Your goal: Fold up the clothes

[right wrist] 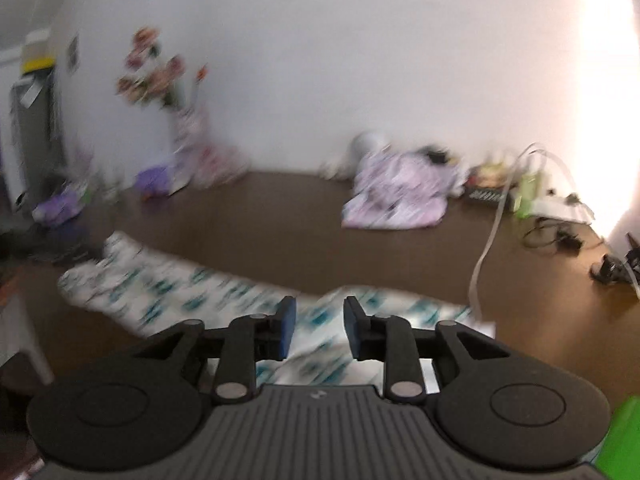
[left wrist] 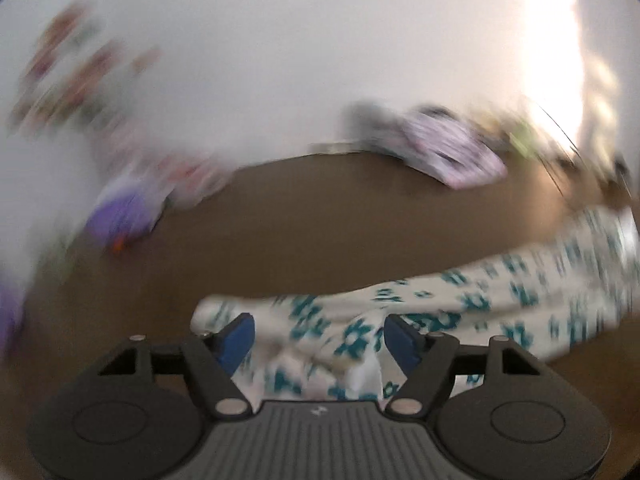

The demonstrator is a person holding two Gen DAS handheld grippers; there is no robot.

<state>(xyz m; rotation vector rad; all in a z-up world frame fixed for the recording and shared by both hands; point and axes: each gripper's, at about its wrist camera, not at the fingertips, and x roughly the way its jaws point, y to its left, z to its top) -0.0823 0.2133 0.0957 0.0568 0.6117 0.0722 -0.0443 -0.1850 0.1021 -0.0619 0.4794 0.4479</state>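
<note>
Now both our grippers, left (left wrist: 320, 338) and right (right wrist: 320, 326), stand released over the garment (left wrist: 460, 304); we should grip matching edges before folding.

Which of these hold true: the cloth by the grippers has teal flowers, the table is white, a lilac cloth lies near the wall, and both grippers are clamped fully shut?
1. The cloth by the grippers has teal flowers. True.
2. The table is white. False: it is brown.
3. A lilac cloth lies near the wall. True.
4. Both grippers are fully shut. False: the left gripper and the right gripper each show a gap between their blue pads.
</note>
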